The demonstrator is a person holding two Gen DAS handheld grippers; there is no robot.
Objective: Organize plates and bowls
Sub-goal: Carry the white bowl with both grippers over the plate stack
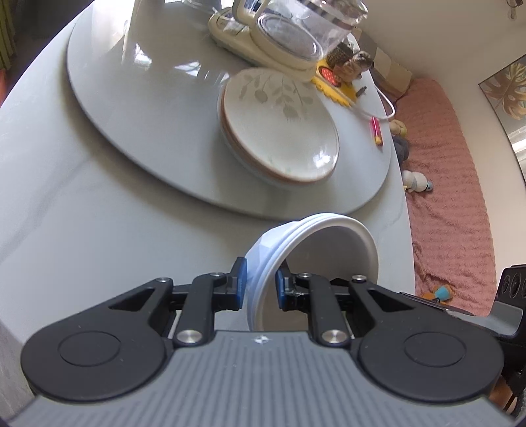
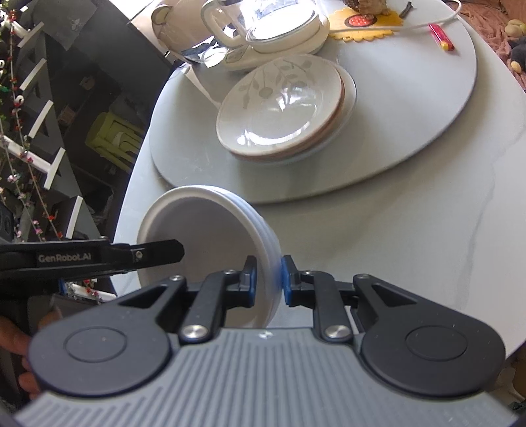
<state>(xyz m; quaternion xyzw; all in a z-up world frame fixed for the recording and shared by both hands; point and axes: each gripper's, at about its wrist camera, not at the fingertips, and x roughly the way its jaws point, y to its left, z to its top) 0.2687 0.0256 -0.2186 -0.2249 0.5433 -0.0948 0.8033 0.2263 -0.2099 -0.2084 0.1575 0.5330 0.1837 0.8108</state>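
- Left gripper [image 1: 259, 285] pinches one rim of the stacked white bowls [image 1: 315, 249]; right gripper [image 2: 269, 278] pinches the opposite rim, with the stack tilted between them, seemingly clear of the tabletop [image 2: 411, 249].
- Just ahead lies bare tabletop, then the turntable's [image 1: 131, 131] raised edge.
- Further ahead, the plates [image 1: 279, 131] sit stacked: that part looks done; the bowls remain to be placed.
- Beyond, a kettle [image 2: 269, 26] crowds the far side.

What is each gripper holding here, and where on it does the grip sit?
Both hold the same stack of white bowls. The left gripper pinches its rim on one side; the right gripper pinches the opposite rim, one pad inside and one outside.
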